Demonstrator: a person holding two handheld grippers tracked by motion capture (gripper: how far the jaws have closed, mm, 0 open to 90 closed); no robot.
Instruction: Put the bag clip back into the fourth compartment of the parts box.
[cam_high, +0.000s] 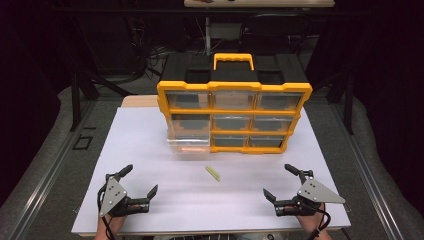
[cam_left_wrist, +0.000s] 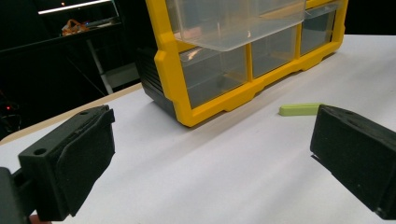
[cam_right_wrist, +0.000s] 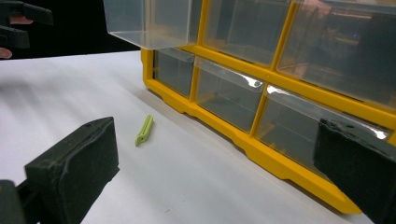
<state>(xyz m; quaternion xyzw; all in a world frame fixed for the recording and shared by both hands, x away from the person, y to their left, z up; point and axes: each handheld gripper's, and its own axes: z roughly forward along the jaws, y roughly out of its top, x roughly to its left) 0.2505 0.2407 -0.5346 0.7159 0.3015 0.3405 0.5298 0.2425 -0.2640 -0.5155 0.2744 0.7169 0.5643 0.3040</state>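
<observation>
A yellow and black drawer cabinet (cam_high: 234, 105) stands at the back of the white table (cam_high: 150, 150). Its middle-left clear drawer (cam_high: 189, 140) is pulled out toward me. A small light-green stick (cam_high: 212, 173) lies flat on the table in front of the cabinet, also seen as the green stick (cam_left_wrist: 299, 109) and the green stick (cam_right_wrist: 144, 130). My left gripper (cam_high: 142, 180) rests open near the front left, empty. My right gripper (cam_high: 280, 181) rests open near the front right, empty. The pulled-out drawer (cam_left_wrist: 233, 23) hangs over the row below; the drawer (cam_right_wrist: 149, 23) looks empty.
The cabinet carries a yellow handle (cam_high: 233, 60) on top. Dark stands and cables fill the space behind the table. Grey floor strips run along both sides of the table.
</observation>
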